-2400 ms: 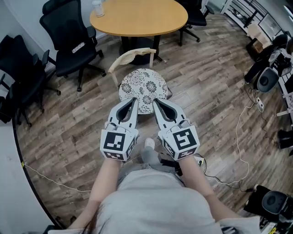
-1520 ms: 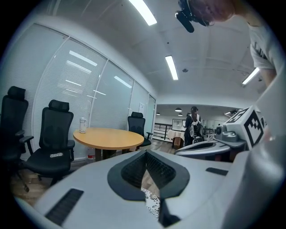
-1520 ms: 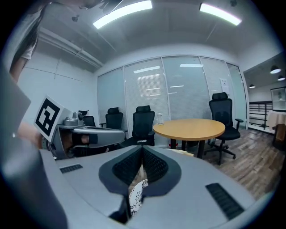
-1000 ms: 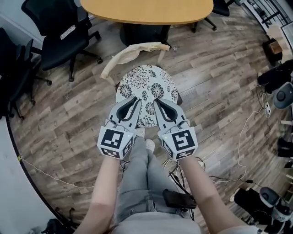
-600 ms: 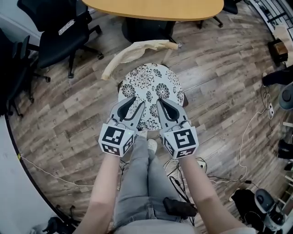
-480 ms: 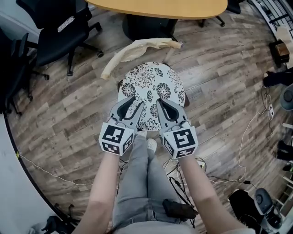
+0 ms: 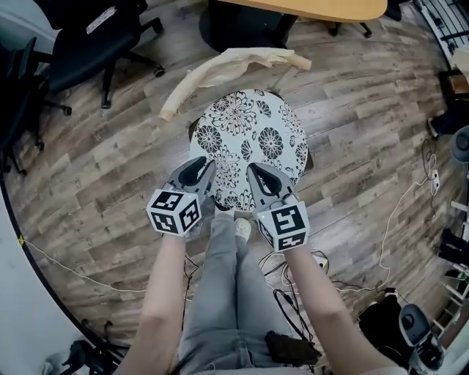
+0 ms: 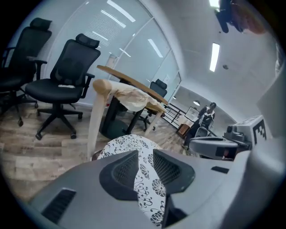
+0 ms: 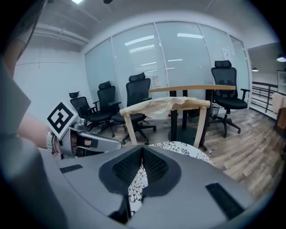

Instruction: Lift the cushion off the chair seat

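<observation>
The round white cushion [image 7: 253, 132] with black flower print lies on the seat of a wooden chair whose back [image 7: 227, 66] is wrapped in pale paper. Both grippers hang side by side over the cushion's near edge. My left gripper [image 7: 206, 165] is over the near left rim. Its jaws stand apart and are closing, with nothing pressed between them; the cushion [image 8: 117, 145] shows through the gap in the left gripper view [image 8: 145, 154]. My right gripper [image 7: 253, 171] is over the near right part. Its jaws [image 9: 142, 152] meet at the tips, with the cushion [image 9: 183, 147] beyond them.
Black office chairs [image 7: 88, 36] stand at the far left. The wooden table [image 7: 315, 6] and its dark base [image 7: 242, 26] stand behind the chair. Cables [image 7: 315, 271] trail on the wood floor at the right. The person's legs [image 7: 220, 293] are just before the seat.
Both grippers have come down toward the cushion's near edge, and the chair now fills more of the view. The left gripper has rolled and its jaws stand wider than a second ago.
</observation>
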Demonstrator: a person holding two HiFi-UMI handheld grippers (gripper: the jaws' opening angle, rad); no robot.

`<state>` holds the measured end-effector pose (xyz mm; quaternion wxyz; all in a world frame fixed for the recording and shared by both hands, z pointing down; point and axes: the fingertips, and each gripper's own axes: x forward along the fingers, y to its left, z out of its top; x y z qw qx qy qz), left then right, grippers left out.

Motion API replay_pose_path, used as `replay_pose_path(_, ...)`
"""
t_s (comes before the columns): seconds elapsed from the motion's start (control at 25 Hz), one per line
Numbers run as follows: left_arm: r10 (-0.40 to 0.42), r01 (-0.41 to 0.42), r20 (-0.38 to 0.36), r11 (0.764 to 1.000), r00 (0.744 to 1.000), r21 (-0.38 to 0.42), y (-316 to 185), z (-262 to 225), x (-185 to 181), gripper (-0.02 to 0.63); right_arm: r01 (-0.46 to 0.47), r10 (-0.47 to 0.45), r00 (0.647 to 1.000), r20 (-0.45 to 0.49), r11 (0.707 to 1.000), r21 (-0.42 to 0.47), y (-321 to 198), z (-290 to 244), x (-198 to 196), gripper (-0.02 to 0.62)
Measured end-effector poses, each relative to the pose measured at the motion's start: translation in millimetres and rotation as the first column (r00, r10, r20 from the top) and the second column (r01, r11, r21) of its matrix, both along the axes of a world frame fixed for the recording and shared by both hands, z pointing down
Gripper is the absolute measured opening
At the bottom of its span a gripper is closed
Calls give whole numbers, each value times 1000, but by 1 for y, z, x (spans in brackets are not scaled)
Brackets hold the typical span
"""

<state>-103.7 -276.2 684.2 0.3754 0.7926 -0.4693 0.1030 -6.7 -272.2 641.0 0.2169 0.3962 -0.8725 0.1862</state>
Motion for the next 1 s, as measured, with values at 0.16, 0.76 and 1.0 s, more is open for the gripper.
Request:
replay_pose_path(0.16, -43, 44, 22, 996, 999, -76, 6, 40, -22, 105, 15, -15, 1000, -12, 999, -40, 6, 27, -8, 26)
replay_pose_path(0.76, -29, 60, 102, 948, 994, -314, 24, 149, -52, 207, 63, -68, 997, -31, 990, -124, 19, 91, -30, 26)
replay_pose_path(1.0, -11, 43, 87, 925, 996, -379, 24, 171, -44, 207, 59, -65, 997, -38, 986, -154, 28, 103, -27, 25)
